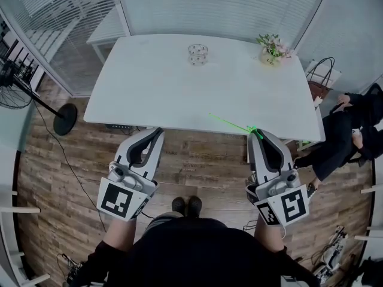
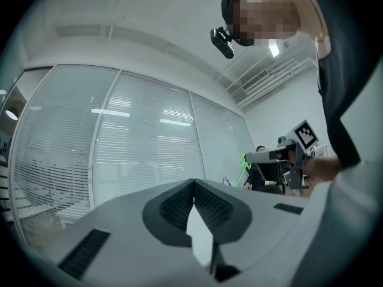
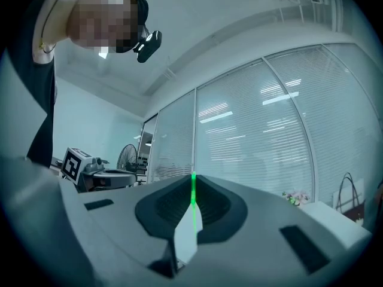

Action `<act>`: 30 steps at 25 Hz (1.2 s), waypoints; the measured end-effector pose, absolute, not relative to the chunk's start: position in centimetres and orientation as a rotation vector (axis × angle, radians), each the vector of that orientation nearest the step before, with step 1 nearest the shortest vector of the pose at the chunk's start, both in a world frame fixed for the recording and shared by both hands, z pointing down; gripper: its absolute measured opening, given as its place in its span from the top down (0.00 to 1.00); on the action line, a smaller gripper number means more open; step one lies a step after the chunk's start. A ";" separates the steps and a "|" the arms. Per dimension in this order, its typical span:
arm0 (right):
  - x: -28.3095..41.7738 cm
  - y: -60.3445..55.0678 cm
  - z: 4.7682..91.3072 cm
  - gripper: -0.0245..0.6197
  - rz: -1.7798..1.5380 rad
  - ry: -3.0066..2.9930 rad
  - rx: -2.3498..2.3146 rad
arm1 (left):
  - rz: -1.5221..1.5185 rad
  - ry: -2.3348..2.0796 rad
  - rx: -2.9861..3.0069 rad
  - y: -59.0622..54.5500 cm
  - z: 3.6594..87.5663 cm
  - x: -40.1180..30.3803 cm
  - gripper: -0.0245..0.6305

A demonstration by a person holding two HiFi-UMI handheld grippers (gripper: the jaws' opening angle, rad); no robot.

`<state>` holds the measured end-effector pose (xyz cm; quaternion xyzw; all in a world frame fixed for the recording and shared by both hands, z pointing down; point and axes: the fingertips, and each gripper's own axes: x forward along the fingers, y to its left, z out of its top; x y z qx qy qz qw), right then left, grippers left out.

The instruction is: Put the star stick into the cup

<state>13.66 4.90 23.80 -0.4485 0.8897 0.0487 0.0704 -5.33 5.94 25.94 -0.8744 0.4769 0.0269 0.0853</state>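
A thin green star stick [image 1: 230,124] lies slanted over the near right part of the white table [image 1: 149,94], its near end pinched in my right gripper [image 1: 258,133], which is shut on it just off the table's front edge. In the right gripper view the green star stick [image 3: 193,196] runs up between the closed jaws. A clear glass cup [image 1: 197,54] stands at the far middle of the table. My left gripper [image 1: 158,133] hangs at the near left edge, shut and empty; its left gripper [image 2: 193,184] view faces window blinds, with the green star stick [image 2: 245,165] showing far right.
A small vase of flowers [image 1: 272,48] stands at the table's far right corner. A floor fan [image 1: 18,88] is at the left. A seated person in black [image 1: 353,130] and a bag [image 1: 320,79] are to the right. Glass walls with blinds enclose the room.
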 end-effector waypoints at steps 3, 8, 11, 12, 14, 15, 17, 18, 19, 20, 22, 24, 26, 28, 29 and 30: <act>13.8 4.7 23.8 0.93 0.147 2.674 -1.347 | 0.078 1.425 -2.609 5.7 26.1 -5.3 0.94; 14.4 4.3 24.0 0.93 0.141 2.678 -1.337 | 0.080 1.457 -2.615 5.5 26.6 -4.9 0.94; 15.1 3.9 24.4 0.93 0.127 2.673 -1.325 | 0.075 1.470 -2.613 5.6 26.9 -4.3 0.94; 15.2 3.8 24.5 0.93 0.120 2.674 -1.320 | 0.065 1.476 -2.613 5.7 27.0 -4.2 0.94; 15.2 3.5 24.7 0.93 0.111 2.677 -1.309 | 0.046 1.491 -2.610 5.7 27.3 -4.3 0.94; 15.1 3.3 24.7 0.93 0.110 2.677 -1.305 | 0.041 1.497 -2.608 5.6 27.4 -4.5 0.94; 15.0 2.8 24.8 0.93 0.109 2.675 -1.303 | 0.040 1.504 -2.599 5.2 27.5 -4.8 0.94; 15.0 2.5 24.9 0.93 0.110 2.672 -1.304 | 0.041 1.504 -2.594 4.9 27.5 -4.9 0.94; 15.0 2.1 24.9 0.93 0.111 2.670 -1.307 | 0.041 1.503 -2.591 4.6 27.6 -4.9 0.94; 14.9 1.7 24.9 0.93 0.113 2.668 -1.309 | 0.042 1.501 -2.589 4.2 27.7 -5.0 0.94; 14.8 0.8 24.9 0.93 0.119 2.665 -1.315 | 0.048 1.497 -2.593 3.1 27.8 -5.2 0.94; 14.6 -0.4 24.9 0.93 0.125 2.660 -1.319 | 0.058 1.494 -2.604 1.8 28.0 -5.4 0.94; 14.6 -1.8 24.9 0.93 0.122 2.655 -1.322 | 0.060 1.481 -2.608 0.2 28.0 -5.5 0.94; 14.5 -3.3 24.9 0.93 0.126 2.647 -1.332 | 0.054 1.466 -2.606 -1.7 28.1 -5.6 0.94; 14.5 -4.1 24.9 0.93 0.132 2.641 -1.341 | 0.052 1.458 -2.606 -2.7 28.1 -5.6 0.94; 14.4 -4.9 24.9 0.93 0.137 2.636 -1.351 | 0.053 1.448 -2.607 -3.7 28.2 -5.7 0.94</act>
